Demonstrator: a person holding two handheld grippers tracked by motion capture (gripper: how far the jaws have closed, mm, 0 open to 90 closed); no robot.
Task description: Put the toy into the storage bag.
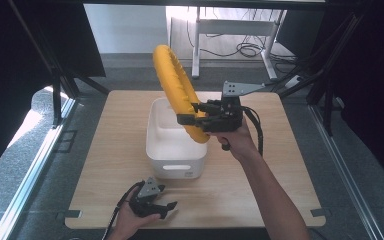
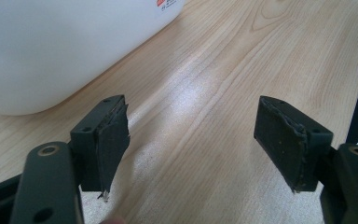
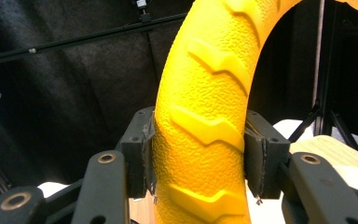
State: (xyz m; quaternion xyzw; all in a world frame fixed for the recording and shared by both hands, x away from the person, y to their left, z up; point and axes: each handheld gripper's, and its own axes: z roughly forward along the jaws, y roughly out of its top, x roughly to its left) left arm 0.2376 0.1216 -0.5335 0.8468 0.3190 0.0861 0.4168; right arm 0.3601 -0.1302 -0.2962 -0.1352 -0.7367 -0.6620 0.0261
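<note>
Yellow textured ring (image 1: pixel 176 87), a thick hoop of rubbery material with raised chevron ridges, is held upright in the air above the white rectangular plastic bin (image 1: pixel 174 150) that stands near the middle of the light wooden table (image 1: pixel 280 165). Its lower arc dips toward the bin's right rim; whether the two touch cannot be told. The right gripper (image 1: pixel 192 114), black with a grey three-cornered plate on top, comes in from the right side and pinches the lower part of the ring. In the right gripper view the two jaws press against opposite sides of the ring (image 3: pixel 205 126), the pads flush with its pebbled surface. The left gripper (image 1: pixel 166 207) rests low at the near edge of the table, in front of the bin and apart from it, held in the person's left hand (image 1: pixel 127 222). In the left gripper view its jaws stand spread wide, with bare wood grain (image 2: pixel 200 121) between them and the bin's rounded white wall (image 2: pixel 51 51) at upper left.
</note>
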